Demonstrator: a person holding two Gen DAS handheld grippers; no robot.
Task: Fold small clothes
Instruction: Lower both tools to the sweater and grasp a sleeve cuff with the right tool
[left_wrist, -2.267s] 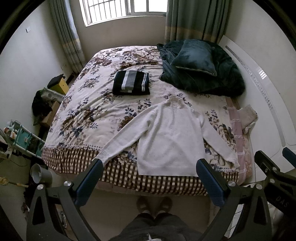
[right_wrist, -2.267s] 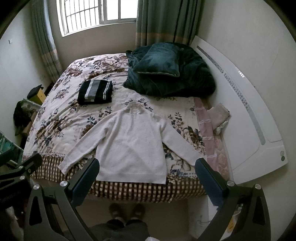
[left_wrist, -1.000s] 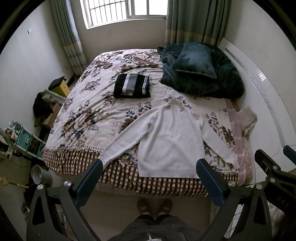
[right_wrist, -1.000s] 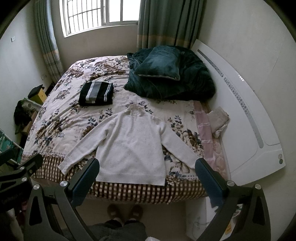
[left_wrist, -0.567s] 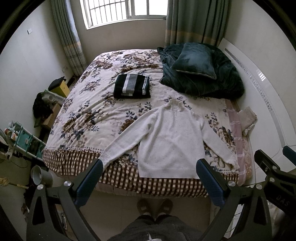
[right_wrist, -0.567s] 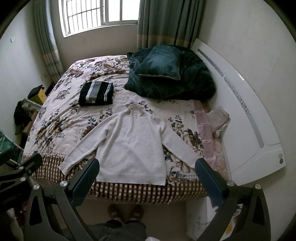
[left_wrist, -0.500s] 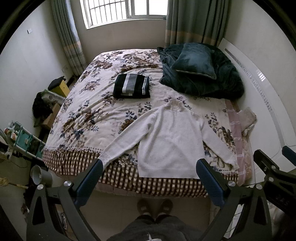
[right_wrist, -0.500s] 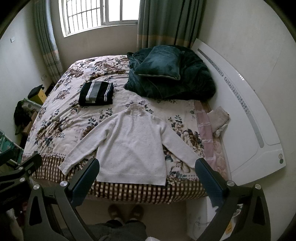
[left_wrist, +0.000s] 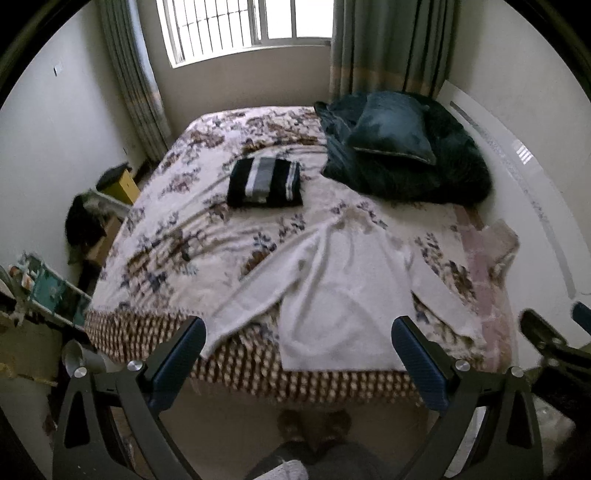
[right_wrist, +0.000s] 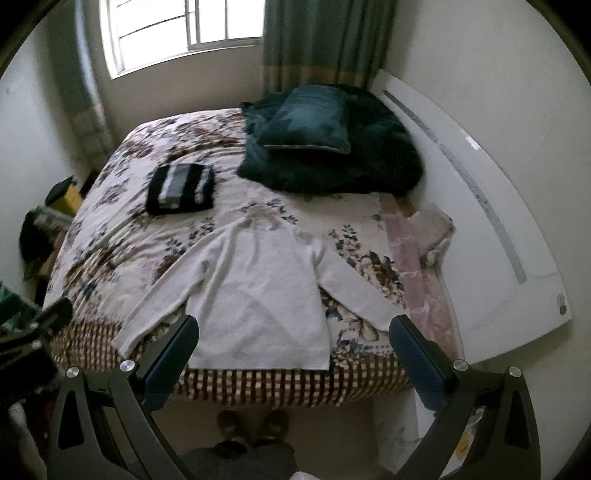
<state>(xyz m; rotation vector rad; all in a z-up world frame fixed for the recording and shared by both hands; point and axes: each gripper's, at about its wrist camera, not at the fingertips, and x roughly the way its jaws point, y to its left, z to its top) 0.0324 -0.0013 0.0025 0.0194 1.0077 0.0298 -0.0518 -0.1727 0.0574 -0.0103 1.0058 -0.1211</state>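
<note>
Both views shifted closer, floral bed (left_wrist: 207, 236), white sweater (left_wrist: 343, 295) spread flat, window (left_wrist: 243, 26) behind

Barred window (left_wrist: 251, 27) bright, green curtains (right_wrist: 321, 40) beside; floral bed (left_wrist: 207, 236) between pale walls.

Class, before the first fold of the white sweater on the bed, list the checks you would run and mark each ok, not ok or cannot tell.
1. White sweater spread flat, sleeves out: ok.
2. Left gripper open, holding nothing: ok.
3. Right gripper open, holding nothing: ok.
4. Folded striped garment lies apart from the sweater: ok.
5. Sweater hem fully on the bed: not ok, at the edge.
6. Grippers touching the sweater: not ok, both hover short of it.
</note>
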